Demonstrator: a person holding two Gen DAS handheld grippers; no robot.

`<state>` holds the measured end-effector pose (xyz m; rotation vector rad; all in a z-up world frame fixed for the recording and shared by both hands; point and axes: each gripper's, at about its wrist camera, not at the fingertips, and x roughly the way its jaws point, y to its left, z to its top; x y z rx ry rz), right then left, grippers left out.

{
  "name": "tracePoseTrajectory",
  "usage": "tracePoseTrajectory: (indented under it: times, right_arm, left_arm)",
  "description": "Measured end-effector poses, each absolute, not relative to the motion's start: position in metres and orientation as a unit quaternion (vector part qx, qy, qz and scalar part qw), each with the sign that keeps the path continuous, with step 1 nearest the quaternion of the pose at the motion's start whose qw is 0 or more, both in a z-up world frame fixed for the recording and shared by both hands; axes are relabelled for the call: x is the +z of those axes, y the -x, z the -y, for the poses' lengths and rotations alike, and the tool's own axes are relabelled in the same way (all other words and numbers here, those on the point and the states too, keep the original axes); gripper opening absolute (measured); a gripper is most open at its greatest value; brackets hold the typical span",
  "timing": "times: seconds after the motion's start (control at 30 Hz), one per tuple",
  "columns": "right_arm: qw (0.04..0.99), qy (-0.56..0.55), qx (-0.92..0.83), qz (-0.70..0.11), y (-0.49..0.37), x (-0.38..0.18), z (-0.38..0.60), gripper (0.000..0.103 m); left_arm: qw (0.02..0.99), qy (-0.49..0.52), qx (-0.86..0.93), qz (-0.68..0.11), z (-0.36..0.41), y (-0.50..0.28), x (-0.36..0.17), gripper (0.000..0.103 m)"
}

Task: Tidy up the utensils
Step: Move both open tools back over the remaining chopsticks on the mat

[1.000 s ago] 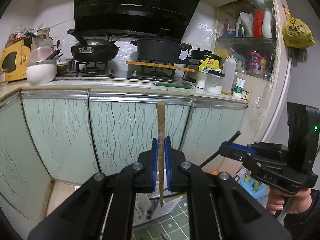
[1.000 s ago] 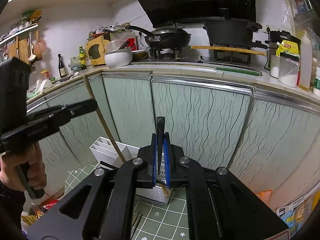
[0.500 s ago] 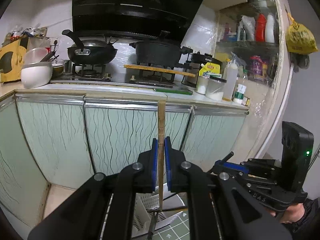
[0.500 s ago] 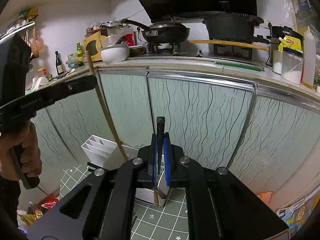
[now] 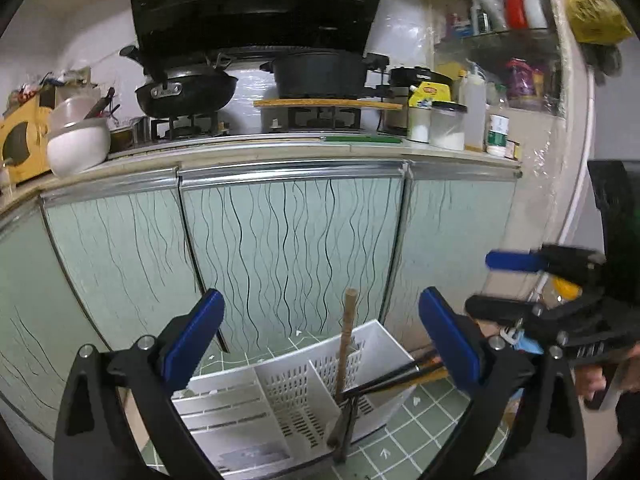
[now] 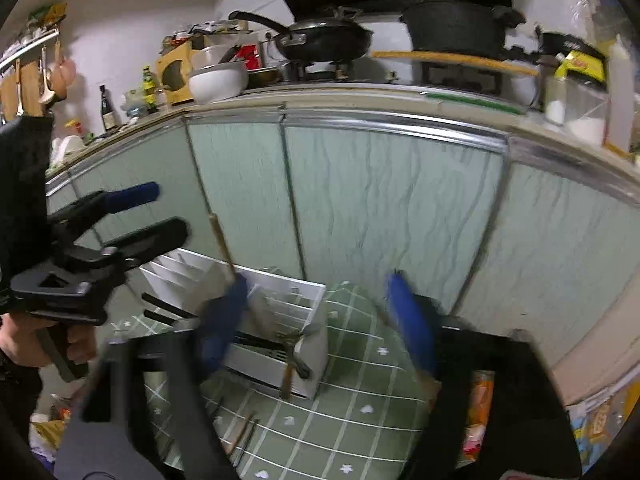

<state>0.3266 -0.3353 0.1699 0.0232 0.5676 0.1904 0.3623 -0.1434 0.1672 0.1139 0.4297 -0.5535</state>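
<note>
A white slotted organizer tray (image 5: 288, 384) (image 6: 280, 308) sits on a green grid mat. A long wooden utensil (image 5: 346, 340) (image 6: 221, 240) stands tilted in its right compartment, free of any pad. My left gripper (image 5: 320, 340) (image 6: 172, 210) hangs above the tray; its jaws are opening wide, with nothing pressed between them. My right gripper (image 6: 318, 320) (image 5: 484, 284) is blurred and its jaws are opening too, empty. Dark-handled utensils (image 5: 392, 378) lie across the tray's right end. A metal tool with a wooden handle (image 6: 289, 376) rests at its near end.
Pale green cabinet doors (image 5: 288, 248) rise right behind the tray, under a counter with a wok (image 5: 184, 92), a pot (image 5: 320, 74) and a white bowl (image 5: 78, 148). Loose sticks (image 6: 244, 436) lie on the mat (image 6: 360, 420). A hand (image 6: 48, 344) holds the left gripper.
Both grippers were shut, the left on the wooden utensil and the right on a dark handle. Both sank toward the tray and opened, and the utensils now sit in it.
</note>
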Motion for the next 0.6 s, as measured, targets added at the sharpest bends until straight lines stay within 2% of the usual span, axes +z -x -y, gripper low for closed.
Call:
tracePoseTrajectory:
  times: [0.03, 0.07, 0.1, 0.27, 0.6]
  right_arm:
    - [0.956, -0.012, 0.089, -0.279, -0.322, 0.171, 0.337, 0.078]
    - [0.957, -0.011, 0.083, -0.278, -0.318, 0.172, 0.337, 0.088]
    - [0.959, -0.010, 0.081, -0.272, -0.310, 0.175, 0.338, 0.091]
    - [0.962, -0.005, 0.085, -0.260, -0.277, 0.182, 0.334, 0.095]
    - [0.961, 0.002, 0.085, -0.263, -0.204, 0.171, 0.314, 0.095]
  left_arm:
    - [0.940, -0.065, -0.261, -0.211, 0.142, -0.357, 0.167, 0.096]
    - [0.941, -0.071, -0.255, -0.212, 0.140, -0.353, 0.167, 0.097]
    - [0.941, -0.076, -0.252, -0.212, 0.137, -0.348, 0.167, 0.098]
    - [0.942, -0.092, -0.239, -0.217, 0.123, -0.314, 0.165, 0.098]
    - [0.953, -0.069, -0.199, -0.220, 0.080, -0.245, 0.155, 0.098]
